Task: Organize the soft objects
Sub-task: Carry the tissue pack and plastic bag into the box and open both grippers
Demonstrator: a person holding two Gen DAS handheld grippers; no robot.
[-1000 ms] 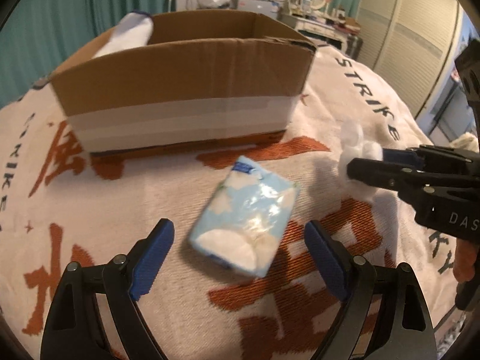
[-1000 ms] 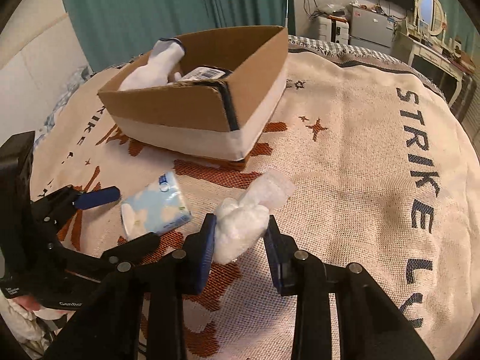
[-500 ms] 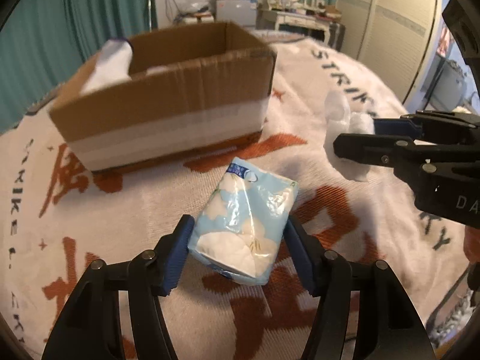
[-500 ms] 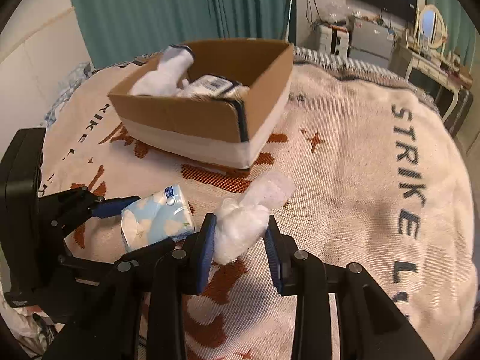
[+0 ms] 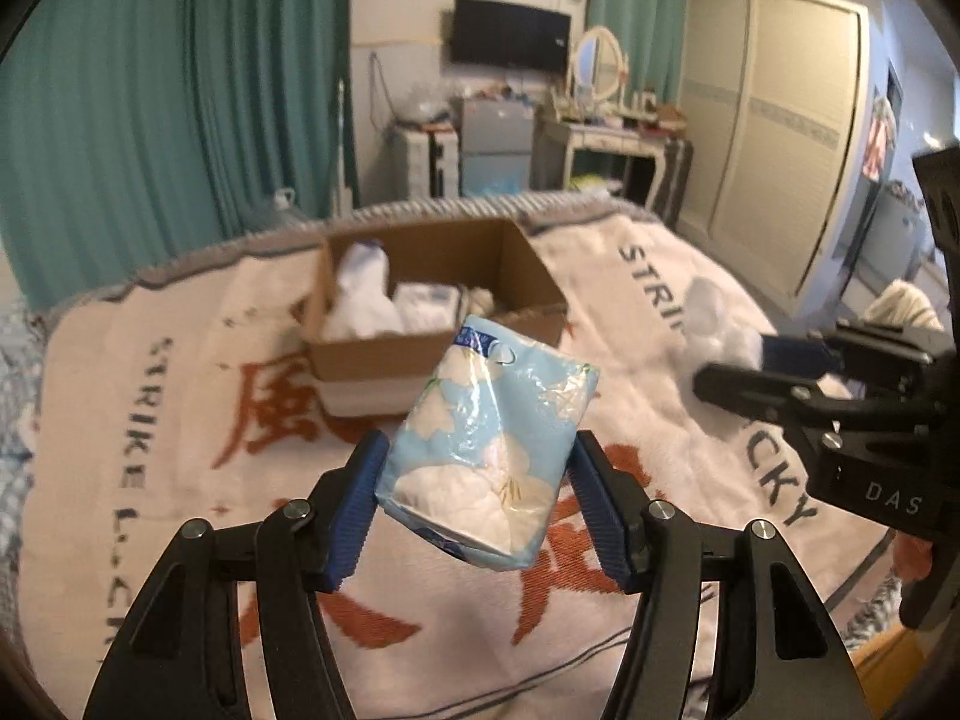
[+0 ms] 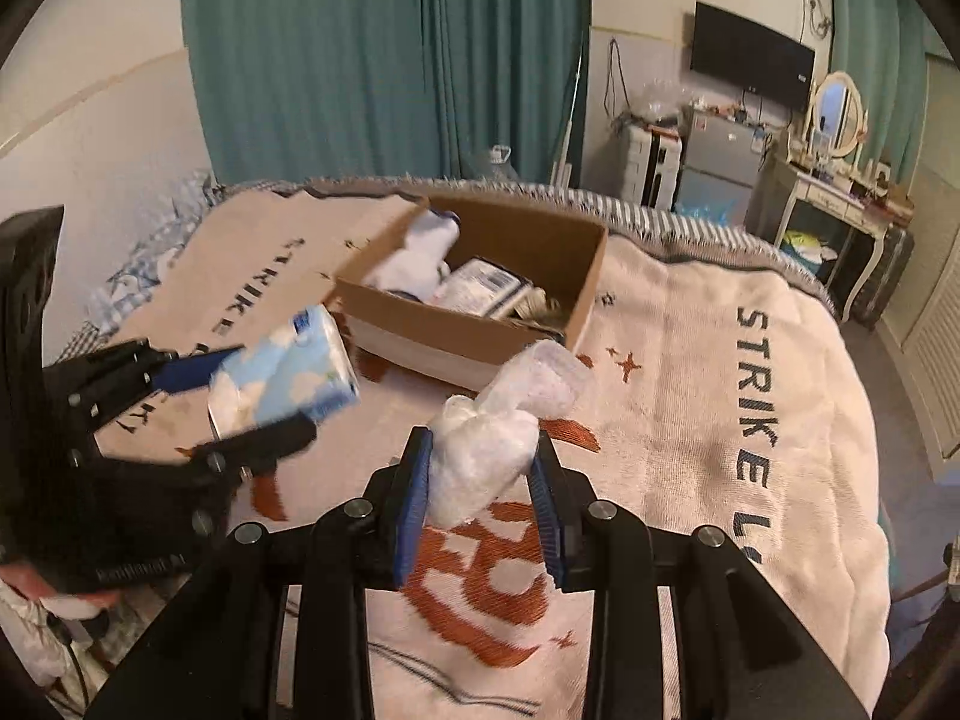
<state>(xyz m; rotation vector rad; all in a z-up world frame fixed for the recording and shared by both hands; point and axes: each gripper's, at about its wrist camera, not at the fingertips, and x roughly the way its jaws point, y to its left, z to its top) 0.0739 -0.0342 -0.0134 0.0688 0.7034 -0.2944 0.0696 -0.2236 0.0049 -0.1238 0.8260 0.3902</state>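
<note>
1. Claws first: the left claw [image 5: 474, 507] is clamped on a tissue pack [image 5: 489, 450], its blue pads pressing both long sides; the right claw [image 6: 480, 498] is pinched on a white wad [image 6: 489, 450] of soft stuff in thin clear plastic.
2. Both loads hang in the air above the blanket [image 6: 690, 420], short of the cardboard box [image 6: 480, 336] that sits farther back on the bed.
3. Handling, as I judge it: the pack looks light and squashy under a slick, crinkled wrapper, so a hold across its middle seems safest, since an end grip could let it slide. The wad looks lighter still and limp; its loose tail sticks up past the pads, so the bunched lower part is the place to hold.
4. Count: two claws, one pack, one wad, one box. Inside the box I make out one white upright piece [image 6: 420, 258] and one flat wrapped packet [image 6: 480, 291]; more may lie beside them, too small to tell.
</note>
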